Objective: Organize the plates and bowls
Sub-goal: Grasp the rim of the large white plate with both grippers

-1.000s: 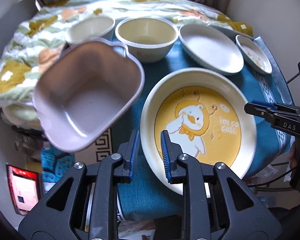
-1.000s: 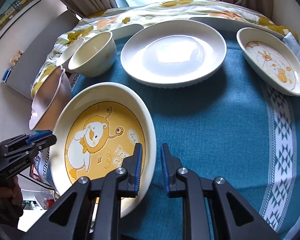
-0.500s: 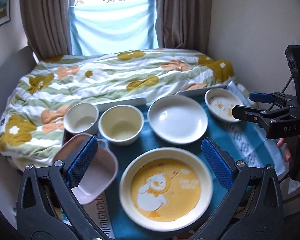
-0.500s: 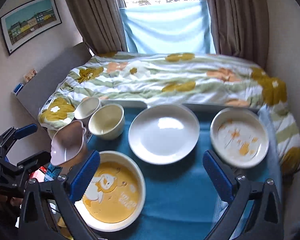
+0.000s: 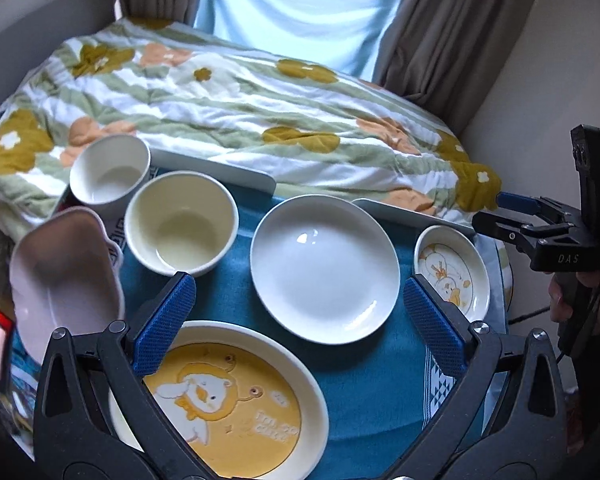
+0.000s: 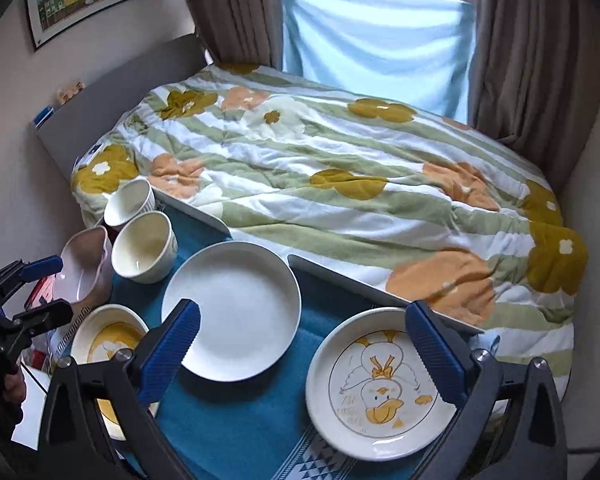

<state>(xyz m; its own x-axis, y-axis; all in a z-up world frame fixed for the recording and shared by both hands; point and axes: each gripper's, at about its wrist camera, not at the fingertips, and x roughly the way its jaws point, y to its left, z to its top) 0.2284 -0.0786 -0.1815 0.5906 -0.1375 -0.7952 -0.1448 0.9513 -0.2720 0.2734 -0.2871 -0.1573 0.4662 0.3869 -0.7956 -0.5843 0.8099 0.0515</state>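
While both hand-held grippers hang above a small table draped in a teal cloth [image 5: 364, 376], each tilts steeply down toward the crockery with its blue-padded fingers spread wide and nothing between them. The left gripper [image 5: 300, 328] hovers over the yellow cartoon plate [image 5: 236, 404], whose near rim is hidden behind the tool's black frame. The right gripper [image 6: 304, 346] frames a plain white plate [image 6: 236, 312] and a small duck-print plate [image 6: 380, 392]; from the left wrist view it appears at the right edge, gripped by a hand [image 5: 580, 300] that is largely cut off. Two round bowls, a cream bowl [image 5: 180, 224] and a white bowl [image 5: 108, 172], stand touching at the table's far left corner. A pink bowl [image 5: 64, 276] sits tilted at the left edge, and whether it rests fully on the table cannot be told. A floral quilt [image 6: 340, 184] covers the bed beyond, its far side blurred.
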